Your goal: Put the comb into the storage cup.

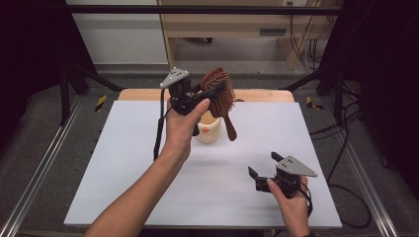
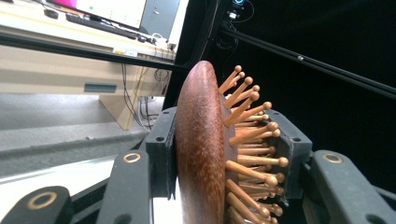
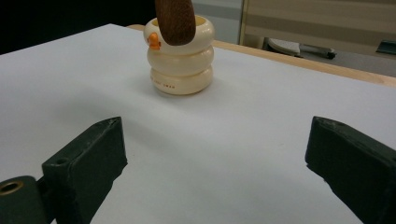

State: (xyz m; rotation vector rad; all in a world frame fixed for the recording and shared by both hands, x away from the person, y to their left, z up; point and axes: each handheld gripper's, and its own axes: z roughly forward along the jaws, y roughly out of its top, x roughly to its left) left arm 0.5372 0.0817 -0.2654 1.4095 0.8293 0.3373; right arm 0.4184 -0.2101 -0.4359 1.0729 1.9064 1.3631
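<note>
2 grippers: left fingers (image 1: 217, 91) clamped on wooden hairbrush (image 1: 221, 91), right fingers (image 1: 264, 165) wide, empty.

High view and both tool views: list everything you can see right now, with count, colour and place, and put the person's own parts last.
hairbrush: one, reddish-brown wood with peg bristles, held up in the air above the cup, handle hanging down.
cup: one, cream, ringed sides with an orange duck mark, upright on the mat behind its middle.
mat: one, white, covering most of the table.
table: one, light wood, its edge showing beyond the mat.
desk: one, pale wood, far back on the floor.
left tool: one, black, shut on the hairbrush head.
right tool: one, black, jaws wide apart, low over the mat's near right, nothing between them.
</note>
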